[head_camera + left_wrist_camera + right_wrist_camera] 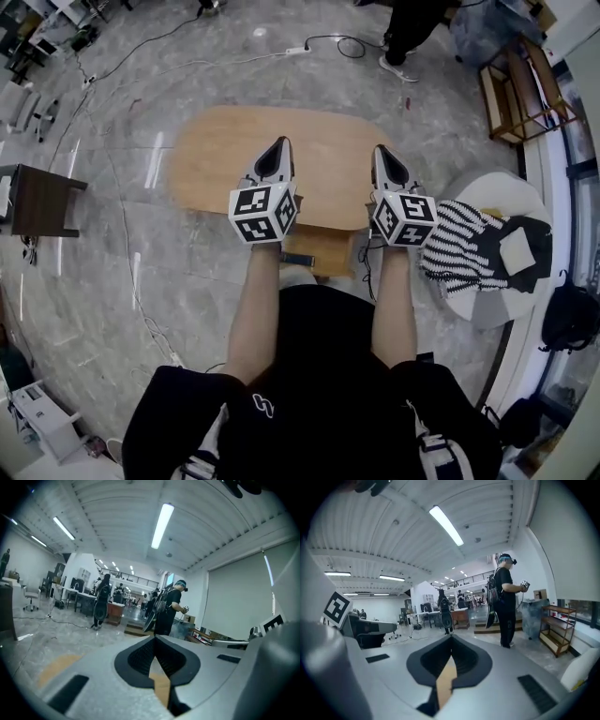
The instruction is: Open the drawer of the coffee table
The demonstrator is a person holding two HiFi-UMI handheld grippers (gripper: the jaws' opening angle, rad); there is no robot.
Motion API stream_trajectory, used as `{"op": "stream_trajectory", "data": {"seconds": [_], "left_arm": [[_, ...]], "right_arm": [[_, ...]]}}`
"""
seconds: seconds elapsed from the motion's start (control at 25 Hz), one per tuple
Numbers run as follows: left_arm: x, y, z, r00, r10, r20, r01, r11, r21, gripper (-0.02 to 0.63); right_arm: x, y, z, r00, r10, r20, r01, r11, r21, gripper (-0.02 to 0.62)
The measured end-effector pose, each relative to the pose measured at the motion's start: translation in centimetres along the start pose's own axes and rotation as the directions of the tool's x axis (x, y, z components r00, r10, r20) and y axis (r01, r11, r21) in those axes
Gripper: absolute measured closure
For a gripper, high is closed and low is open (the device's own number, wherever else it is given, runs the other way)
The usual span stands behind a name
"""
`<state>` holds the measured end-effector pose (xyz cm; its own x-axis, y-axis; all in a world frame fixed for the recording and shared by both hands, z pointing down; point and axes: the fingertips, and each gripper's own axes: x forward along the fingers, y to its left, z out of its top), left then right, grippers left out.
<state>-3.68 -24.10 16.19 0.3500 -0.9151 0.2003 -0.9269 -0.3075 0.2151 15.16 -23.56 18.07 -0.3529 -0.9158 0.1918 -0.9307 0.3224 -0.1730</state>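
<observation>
Drawer (330, 246) of the coffee table (234, 159): in the head view it shows as a wooden box poking out from under the near edge of the oval top, between the person's 2 forearms, with a dark bar (298, 260) at its front (the handle, I'd guess). It looks like light, stiff wood that should slide easily, and that bar is the place to grip. Left gripper (280, 143) and right gripper (381, 152) hang high above the top, well apart from the drawer. Left gripper view: jaws pressed together, nothing between them, aimed across the room. Right gripper view: same story, clamped on nothing.
</observation>
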Motion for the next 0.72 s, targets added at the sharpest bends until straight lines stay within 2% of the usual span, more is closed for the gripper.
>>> {"op": "stream_trajectory", "data": {"seconds": [0.2,0.44,0.72], "left_arm": [[-0.8,-1.0,5.4,0.994,-0.03,0.106,0.026,0.999,0.038,0.597],[-1.6,-2.2,10.0,0.979,-0.068,0.192,0.053,0.995,0.08,0.597],[-1.7,-3.3,11.8,0.969,-0.098,0.227,0.074,0.991,0.112,0.597]], "right_arm": [[-0.5,1.3,5.6,0.994,0.016,0.111,-0.014,1.0,-0.014,0.584],[-1.3,3.0,11.0,0.978,0.045,0.202,-0.032,0.997,-0.069,0.584],[-1.8,3.2,12.7,0.971,0.041,0.236,-0.018,0.995,-0.098,0.584]]}}
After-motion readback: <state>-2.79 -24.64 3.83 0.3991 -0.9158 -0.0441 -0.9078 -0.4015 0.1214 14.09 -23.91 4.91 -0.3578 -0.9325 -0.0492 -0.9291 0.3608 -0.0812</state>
